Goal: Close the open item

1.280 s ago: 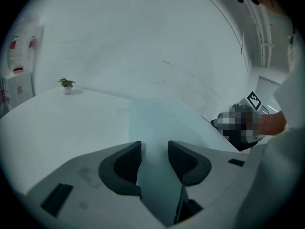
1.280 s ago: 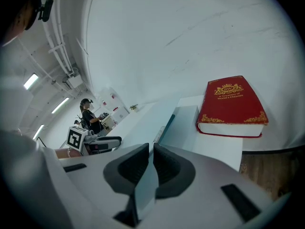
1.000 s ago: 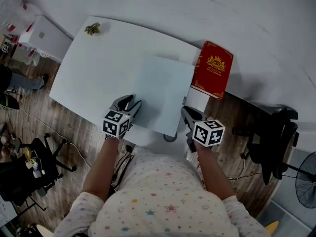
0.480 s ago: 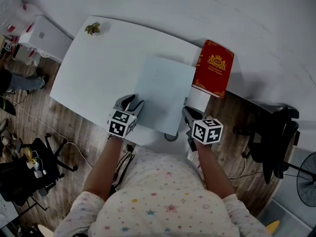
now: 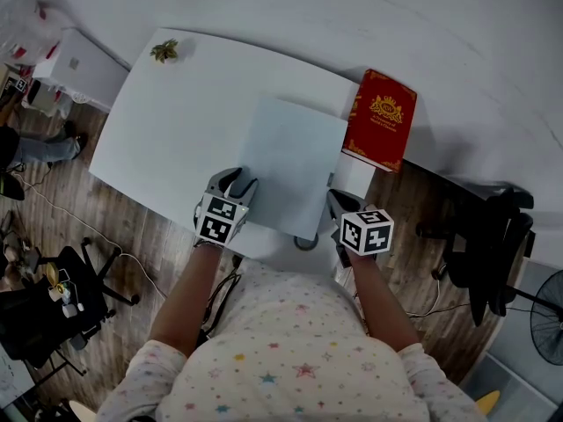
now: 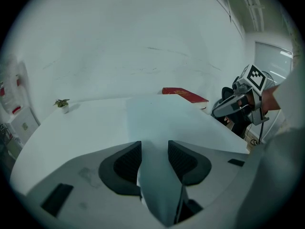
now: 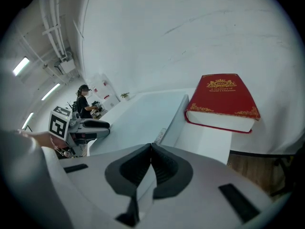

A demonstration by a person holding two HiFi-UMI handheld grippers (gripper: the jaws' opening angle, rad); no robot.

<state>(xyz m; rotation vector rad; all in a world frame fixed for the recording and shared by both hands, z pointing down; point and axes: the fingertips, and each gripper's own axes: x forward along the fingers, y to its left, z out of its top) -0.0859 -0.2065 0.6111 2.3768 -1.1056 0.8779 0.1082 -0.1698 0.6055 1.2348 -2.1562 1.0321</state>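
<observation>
Two grippers flank the laptop (image 5: 295, 161) at the table's (image 5: 176, 112) near edge.
The left gripper (image 5: 236, 181) pinches its near left corner, where it lies nearly flat and runs toward the far edge; the right gripper (image 5: 339, 199), jaws together and empty, sits beside the near right corner.

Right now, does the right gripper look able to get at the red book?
Probably yes. The right gripper points roughly toward the red book, which lies on a white block, and nothing stands between them. Its jaws are shut, though.
</observation>
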